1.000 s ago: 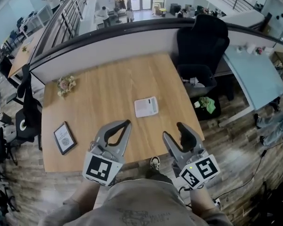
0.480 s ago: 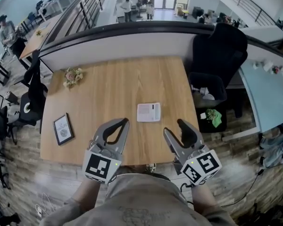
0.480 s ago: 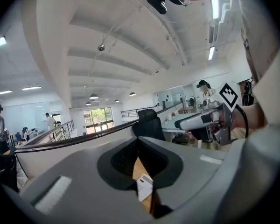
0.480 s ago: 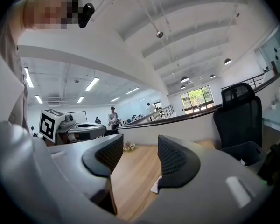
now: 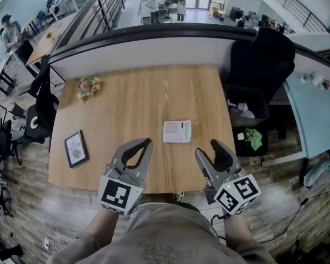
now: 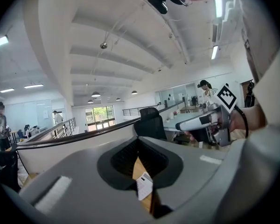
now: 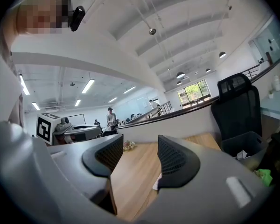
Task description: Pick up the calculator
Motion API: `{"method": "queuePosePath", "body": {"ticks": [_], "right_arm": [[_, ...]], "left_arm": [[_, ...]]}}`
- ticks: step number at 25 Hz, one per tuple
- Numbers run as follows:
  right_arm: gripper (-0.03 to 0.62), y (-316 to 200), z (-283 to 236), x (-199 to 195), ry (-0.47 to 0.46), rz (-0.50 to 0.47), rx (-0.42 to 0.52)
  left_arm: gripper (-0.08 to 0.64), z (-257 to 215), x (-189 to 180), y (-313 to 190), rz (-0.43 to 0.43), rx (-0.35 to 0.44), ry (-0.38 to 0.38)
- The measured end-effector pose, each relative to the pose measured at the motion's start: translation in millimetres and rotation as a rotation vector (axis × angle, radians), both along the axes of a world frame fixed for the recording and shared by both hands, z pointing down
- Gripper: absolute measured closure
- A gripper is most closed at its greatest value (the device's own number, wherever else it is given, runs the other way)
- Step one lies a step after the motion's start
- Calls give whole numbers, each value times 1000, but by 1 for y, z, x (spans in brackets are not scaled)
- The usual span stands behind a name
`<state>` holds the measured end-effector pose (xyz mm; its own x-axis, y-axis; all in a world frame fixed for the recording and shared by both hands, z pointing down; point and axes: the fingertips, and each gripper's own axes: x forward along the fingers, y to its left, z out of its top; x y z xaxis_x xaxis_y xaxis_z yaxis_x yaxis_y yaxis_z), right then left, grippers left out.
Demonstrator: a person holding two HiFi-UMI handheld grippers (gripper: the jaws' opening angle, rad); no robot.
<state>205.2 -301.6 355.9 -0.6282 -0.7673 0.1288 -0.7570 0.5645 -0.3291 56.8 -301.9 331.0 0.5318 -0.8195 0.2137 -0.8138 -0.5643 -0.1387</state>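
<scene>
The calculator, a flat white rectangle with grey keys, lies on the wooden table near its front right part. Both grippers hover over the table's front edge, short of the calculator. My left gripper is shut with its tips touching, nothing held; through the hollow between its jaws the left gripper view shows the calculator ahead. My right gripper is open, just near and right of the calculator. The right gripper view has a white corner of the calculator peeking past the right jaw.
A framed picture lies at the table's left front, a dried flower bunch at the back left. A black office chair and a dark bin stand off the right side. A curved railing wall runs behind the table.
The head view has shifted slightly, so the table sits more centred. Both grippers keep the same pose over the front edge. The calculator has not moved on the table.
</scene>
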Motion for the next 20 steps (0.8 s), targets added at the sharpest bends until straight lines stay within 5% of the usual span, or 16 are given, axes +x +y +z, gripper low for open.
{"method": "queuePosePath", "body": {"ticks": [14, 20], "right_arm": [[376, -43, 52, -11, 10, 58, -122], [376, -80, 96, -10, 37, 73, -203]], "left_arm": [[558, 26, -6, -35, 81, 15, -24], [558, 57, -12, -64, 58, -65, 13]]}}
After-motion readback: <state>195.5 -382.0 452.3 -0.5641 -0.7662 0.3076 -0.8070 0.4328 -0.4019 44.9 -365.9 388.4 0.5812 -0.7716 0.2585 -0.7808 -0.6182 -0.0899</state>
